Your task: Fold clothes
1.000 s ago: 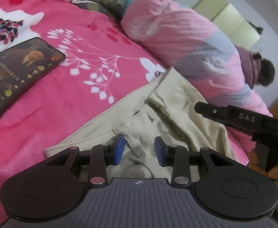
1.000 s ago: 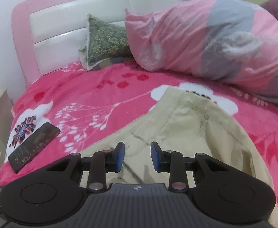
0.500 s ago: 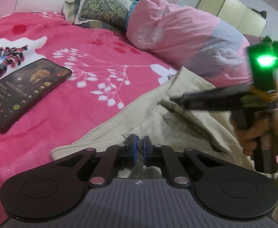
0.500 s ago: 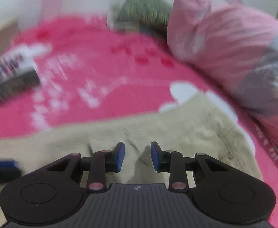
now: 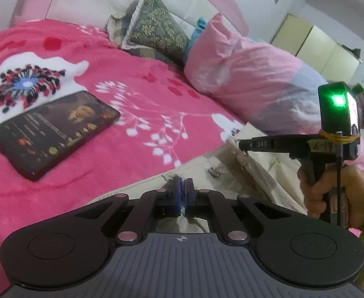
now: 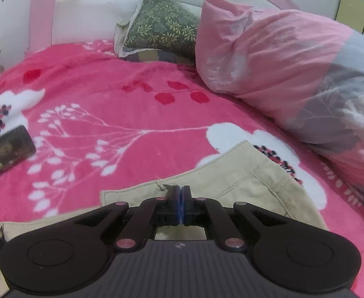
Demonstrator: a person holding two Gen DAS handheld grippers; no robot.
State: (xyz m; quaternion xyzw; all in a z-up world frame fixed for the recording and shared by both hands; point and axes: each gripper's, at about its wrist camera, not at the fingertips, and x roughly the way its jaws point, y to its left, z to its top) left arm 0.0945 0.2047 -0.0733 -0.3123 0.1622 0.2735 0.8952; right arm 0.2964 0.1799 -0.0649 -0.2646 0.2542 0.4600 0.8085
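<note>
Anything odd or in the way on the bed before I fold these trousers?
A smartphone lies screen lit on the pink blanket, apart from the beige trousers. It sits in the folding space. Nothing looks spilled or damaged.

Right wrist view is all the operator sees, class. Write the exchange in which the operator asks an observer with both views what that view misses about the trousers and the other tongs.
Operator: My tongs are shut on the trousers' edge. Is the other pair gripping too?
Observer: Yes. The left tongs are shut on the trousers at their near edge.
Operator: Can you see my tool from outside?
Observer: Yes. The left view shows a hand holding its handle, with a green light lit on top.
Operator: I only see the corner of the phone. Is its screen on?
Observer: Yes. The phone lies flat on the pink blanket, screen lit.
</note>
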